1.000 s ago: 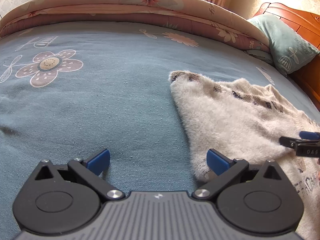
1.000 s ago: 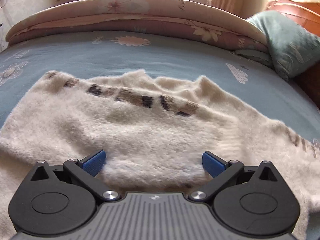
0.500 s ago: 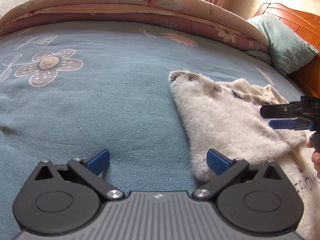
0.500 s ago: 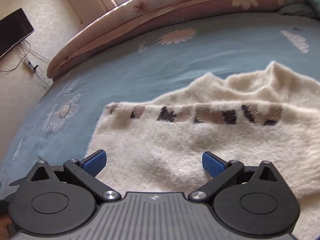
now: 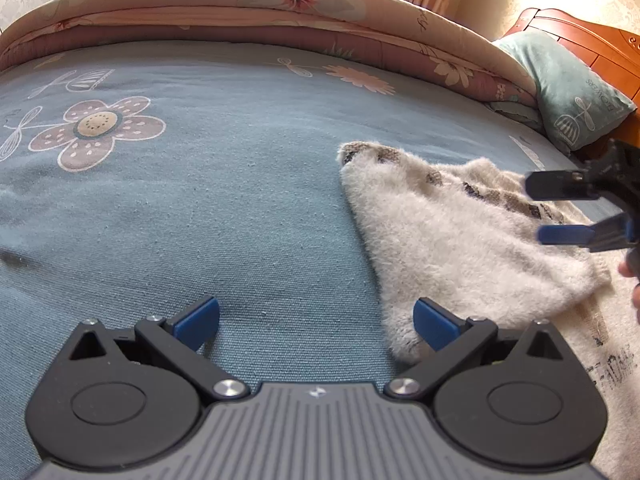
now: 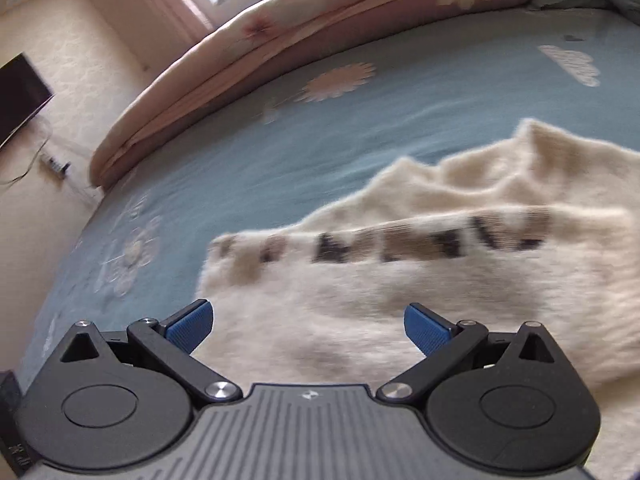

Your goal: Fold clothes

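Swinging leftward since a second ago, the right gripper now hangs over the cream sweater, jaws spread and holding nothing. That sweater lies partly folded toward the bed's right edge, near the pillow. Unmoved, the left gripper rests at the sweater's left border, released too. A next fold seems imminent.

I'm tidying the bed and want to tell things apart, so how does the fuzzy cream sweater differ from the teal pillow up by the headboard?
The sweater is fuzzy and cream with a band of brown and dark blocks; the pillow is smooth teal with a pale printed motif and lettering. The sweater lies flat and partly folded on the blue bedsheet; the pillow leans propped against the wooden headboard. The sweater is near both open grippers, the pillow far off. Both are soft fabric things on the bed.
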Available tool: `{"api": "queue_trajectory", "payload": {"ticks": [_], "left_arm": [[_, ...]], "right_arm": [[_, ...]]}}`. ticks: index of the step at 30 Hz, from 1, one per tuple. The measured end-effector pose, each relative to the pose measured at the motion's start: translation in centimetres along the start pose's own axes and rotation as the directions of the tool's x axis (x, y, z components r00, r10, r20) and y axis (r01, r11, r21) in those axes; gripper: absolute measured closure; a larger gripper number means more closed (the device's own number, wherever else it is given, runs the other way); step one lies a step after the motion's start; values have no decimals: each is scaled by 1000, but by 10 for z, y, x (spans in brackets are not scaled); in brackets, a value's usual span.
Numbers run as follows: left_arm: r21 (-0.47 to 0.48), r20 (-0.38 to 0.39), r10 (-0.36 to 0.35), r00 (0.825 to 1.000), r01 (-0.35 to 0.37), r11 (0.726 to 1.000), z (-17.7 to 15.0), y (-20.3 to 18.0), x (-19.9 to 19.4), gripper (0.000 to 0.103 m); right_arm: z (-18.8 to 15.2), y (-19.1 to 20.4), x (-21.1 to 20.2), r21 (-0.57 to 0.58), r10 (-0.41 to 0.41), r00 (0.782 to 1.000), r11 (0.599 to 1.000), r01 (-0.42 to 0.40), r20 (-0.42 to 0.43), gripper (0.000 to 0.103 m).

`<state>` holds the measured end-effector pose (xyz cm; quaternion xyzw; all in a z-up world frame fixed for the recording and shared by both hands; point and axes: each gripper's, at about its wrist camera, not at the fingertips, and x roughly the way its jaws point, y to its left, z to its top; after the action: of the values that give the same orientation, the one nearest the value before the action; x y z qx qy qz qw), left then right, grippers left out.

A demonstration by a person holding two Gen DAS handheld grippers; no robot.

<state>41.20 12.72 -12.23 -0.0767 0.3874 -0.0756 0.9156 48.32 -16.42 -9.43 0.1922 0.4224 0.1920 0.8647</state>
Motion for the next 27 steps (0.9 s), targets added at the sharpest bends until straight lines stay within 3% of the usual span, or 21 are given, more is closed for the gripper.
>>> {"api": "queue_trajectory", "payload": {"ticks": [3, 6, 11, 14, 18, 22, 25, 27], "left_arm": [[1, 1, -3, 1000, 3, 1000, 0, 0, 0, 1], [0, 1, -7, 1000, 7, 1000, 0, 1, 0, 1], [-1, 2, -9, 1000, 9, 1000, 0, 1, 0, 1], [-1, 3, -9, 1000, 9, 1000, 0, 1, 0, 1], [3, 6, -11, 1000, 11, 1000, -1, 1, 0, 1], [5, 8, -18, 1000, 18, 1000, -1, 2, 0, 1], [4, 8, -18, 1000, 18, 1000, -1, 2, 0, 1], [5, 9, -18, 1000, 18, 1000, -1, 2, 0, 1]], "right_arm": [[-5, 27, 31, -72, 26, 996, 997, -33, -89, 0], [-6, 22, 34, -134, -22, 997, 991, 11, -80, 0], [15, -39, 0, 47, -152, 988, 987, 152, -4, 0], [32, -56, -12, 157, -98, 994, 983, 90, 40, 0], [46, -53, 4, 146, 13, 998, 989, -21, 55, 0], [48, -62, 17, 116, -18, 999, 993, 15, 29, 0], [46, -79, -2, 133, -7, 998, 991, -1, 62, 0], [45, -94, -15, 145, -49, 996, 989, 37, 81, 0]]}}
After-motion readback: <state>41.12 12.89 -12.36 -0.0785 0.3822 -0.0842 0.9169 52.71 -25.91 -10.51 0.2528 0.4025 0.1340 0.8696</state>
